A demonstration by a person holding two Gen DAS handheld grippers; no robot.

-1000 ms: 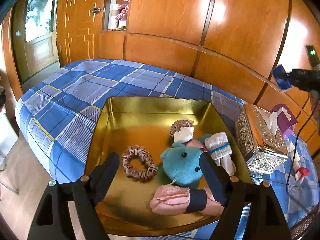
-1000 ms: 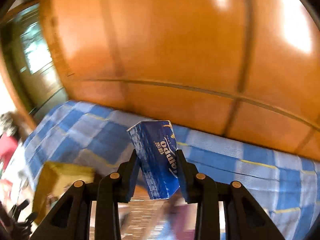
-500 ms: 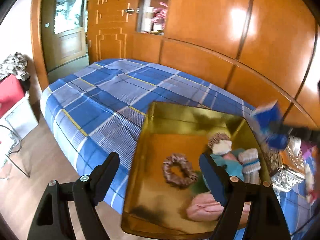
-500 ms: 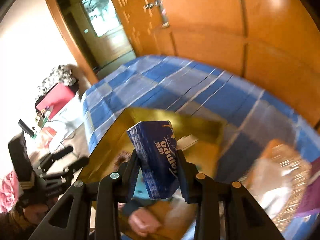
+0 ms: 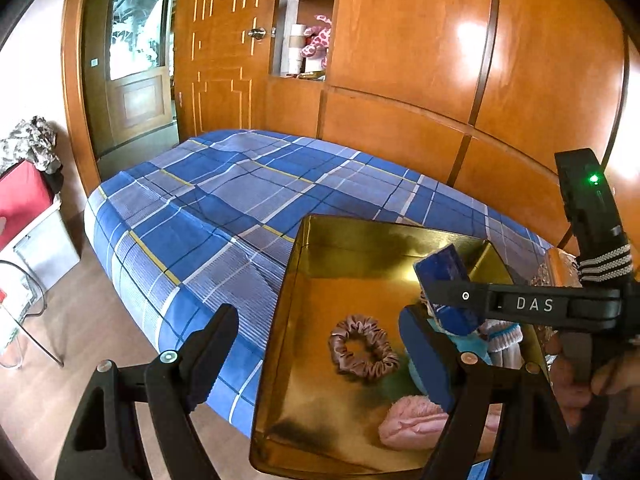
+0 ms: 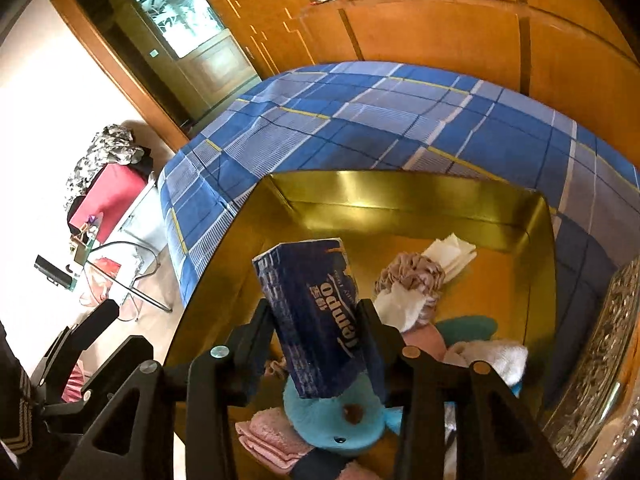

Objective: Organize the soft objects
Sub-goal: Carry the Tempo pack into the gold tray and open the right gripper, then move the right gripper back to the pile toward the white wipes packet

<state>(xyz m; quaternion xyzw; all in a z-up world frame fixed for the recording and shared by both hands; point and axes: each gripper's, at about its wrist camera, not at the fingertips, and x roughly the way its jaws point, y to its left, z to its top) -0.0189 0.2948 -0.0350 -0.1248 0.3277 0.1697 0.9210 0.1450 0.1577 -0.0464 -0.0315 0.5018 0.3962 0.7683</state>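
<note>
A gold tray (image 5: 360,236) lies on the bed and holds a brown scrunchie (image 5: 362,348), a teal plush (image 6: 332,420), a pink towel (image 5: 412,424), white socks (image 6: 488,356) and a beige scrunchie with a white tissue (image 6: 412,272). My right gripper (image 6: 315,307) hangs over the tray above the plush. A blue tissue pack (image 6: 316,312) stands between its fingers, and its jaws are opening. In the left wrist view that pack (image 5: 442,268) shows over the tray's right half. My left gripper (image 5: 318,314) stands open and empty at the tray's near left side.
A blue plaid bed (image 5: 240,200) stretches behind and left of the tray. An ornate silver tissue box (image 6: 600,360) stands right of the tray. Wooden wardrobe panels (image 5: 400,60) back the bed. A red-topped box (image 5: 20,200) sits on the floor at left. A person's hand (image 5: 572,380) grips the right tool.
My right gripper has swung down from facing the wardrobe to over the tray, still with the tissue pack between its fingers. The left wrist view has turned left, so the tray now sits at right.
</note>
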